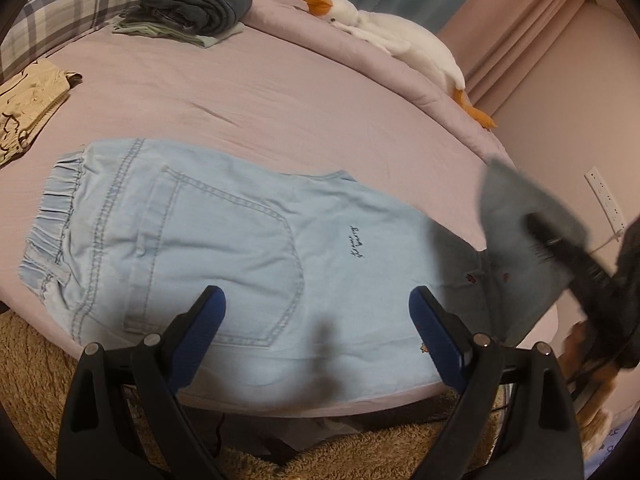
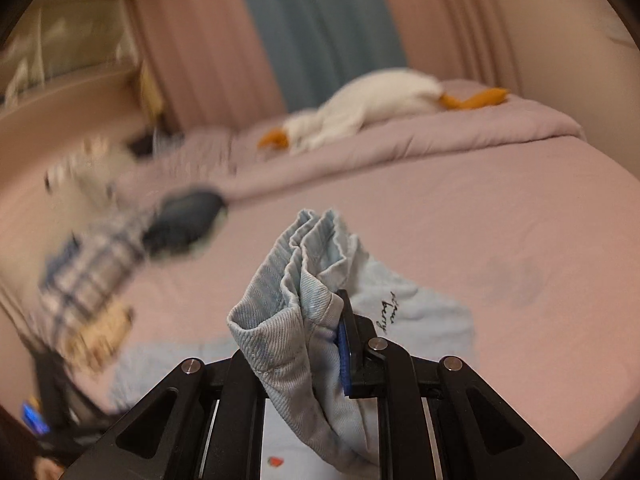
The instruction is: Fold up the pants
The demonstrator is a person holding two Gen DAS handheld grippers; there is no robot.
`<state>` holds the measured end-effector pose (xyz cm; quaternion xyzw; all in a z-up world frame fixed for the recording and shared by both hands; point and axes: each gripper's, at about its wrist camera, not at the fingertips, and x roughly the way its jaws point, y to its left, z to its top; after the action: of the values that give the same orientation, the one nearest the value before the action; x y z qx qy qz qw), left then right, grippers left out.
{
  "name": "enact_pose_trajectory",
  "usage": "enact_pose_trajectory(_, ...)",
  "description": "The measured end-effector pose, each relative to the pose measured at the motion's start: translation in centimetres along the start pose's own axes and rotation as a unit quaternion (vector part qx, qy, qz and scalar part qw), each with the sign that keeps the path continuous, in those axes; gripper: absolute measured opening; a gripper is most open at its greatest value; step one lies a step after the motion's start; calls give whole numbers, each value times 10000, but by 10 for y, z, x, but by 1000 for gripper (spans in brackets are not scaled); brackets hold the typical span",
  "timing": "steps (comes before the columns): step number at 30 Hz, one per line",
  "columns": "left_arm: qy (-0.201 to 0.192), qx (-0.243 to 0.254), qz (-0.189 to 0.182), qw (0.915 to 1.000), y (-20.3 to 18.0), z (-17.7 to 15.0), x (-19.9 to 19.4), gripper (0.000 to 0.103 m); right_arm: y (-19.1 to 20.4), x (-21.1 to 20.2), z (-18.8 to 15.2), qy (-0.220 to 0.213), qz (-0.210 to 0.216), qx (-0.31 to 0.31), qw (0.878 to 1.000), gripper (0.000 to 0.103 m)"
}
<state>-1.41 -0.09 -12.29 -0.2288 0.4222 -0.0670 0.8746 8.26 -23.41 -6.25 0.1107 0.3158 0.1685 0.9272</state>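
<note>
A: What is held by the right gripper (image 2: 320,344)?

B: A bunched hem of the pants (image 1: 208,240) is pinched between its nearly closed jaws. Several layers of pale denim are stacked there, and the cloth is lifted off the bed (image 1: 280,92).

A: And the left gripper (image 1: 318,312)?

B: It is spread wide and nothing is held. It is poised over the seat of the pants, near the back pocket (image 1: 224,248), without contact as far as can be told.

A: Where is the rest of the pants found?

B: The waist half is laid flat at the near edge of the bed, waistband (image 1: 52,208) to the left in the left view. The leg end is raised at the right.

A: How is the cloth expected to handle?

B: Light and soft, it is judged, with some body from the denim. Sagging is likely wherever it is unsupported. A thick seam or hem is best taken, since it should grip well and layers should stay together.

A: Anything nearby?

B: A plush goose (image 1: 392,36) and a clothes stack (image 1: 192,8) lie well apart.
</note>
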Motion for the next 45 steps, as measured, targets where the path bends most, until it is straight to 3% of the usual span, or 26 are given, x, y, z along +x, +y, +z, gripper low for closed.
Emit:
enact_pose_trajectory(5,31,-61,42,10000,6,-3,0,93,40,54,-42,811,-64,-379,9960,16)
enact_pose_trajectory(10,149,-59,46,9999,8,-4,5,94,43,83,-69,1464,-152,-464,9880,17)
enact_pose_trajectory(13,201,-75,-46,9998,7,0,7,94,40,68,-68,1550,315,-318,9869,44)
enact_pose_trajectory(14,214,-74,-103,9997,5,2,7,94,37,61,-66,1540,521,-204,9865,58)
enact_pose_trajectory(16,259,-34,-242,9994,0,6,9,94,28,39,-60,1420,916,44,9856,62)
enact_pose_trajectory(18,311,70,-320,9990,-8,10,13,94,17,20,-58,1292,1002,171,9864,62)
enact_pose_trajectory(20,456,292,-463,9975,-20,15,24,94,0,2,-56,1058,782,307,9908,62)
enact_pose_trajectory(22,728,474,-517,9949,-33,15,44,93,-22,-11,-57,878,160,482,9948,62)
enact_pose_trajectory(25,1166,787,-516,9887,-53,10,78,92,-50,-12,-67,906,-731,654,9910,62)
enact_pose_trajectory(27,1330,848,-468,9864,-59,7,91,88,-71,-14,-76,1021,-1177,856,9841,62)
enact_pose_trajectory(28,1214,890,-357,9880,-63,6,93,85,-79,-16,-79,1046,-1212,970,9823,62)
enact_pose_trajectory(30,1165,980,-322,9878,-69,3,94,62,-93,-21,-86,1062,-1096,1183,9812,62)
enact_pose_trajectory(33,1310,1323,-668,9802,-80,-9,98,51,-97,-26,-88,1021,-985,1221,9823,62)
enact_pose_trajectory(34,1280,1369,-613,9804,-81,-12,97,49,-97,-27,-89,1015,-983,1241,9822,62)
enact_pose_trajectory(37,1206,1332,-564,9821,-81,-14,96,24,-99,-22,-91,1017,-1005,1276,9815,62)
enact_pose_trajectory(41,1208,987,-718,9851,-73,-14,86,20,-93,-20,-90,1019,-1075,1224,9814,62)
enact_pose_trajectory(45,864,1014,-784,9880,-75,-16,52,19,-91,-22,-88,997,-933,1270,9824,62)
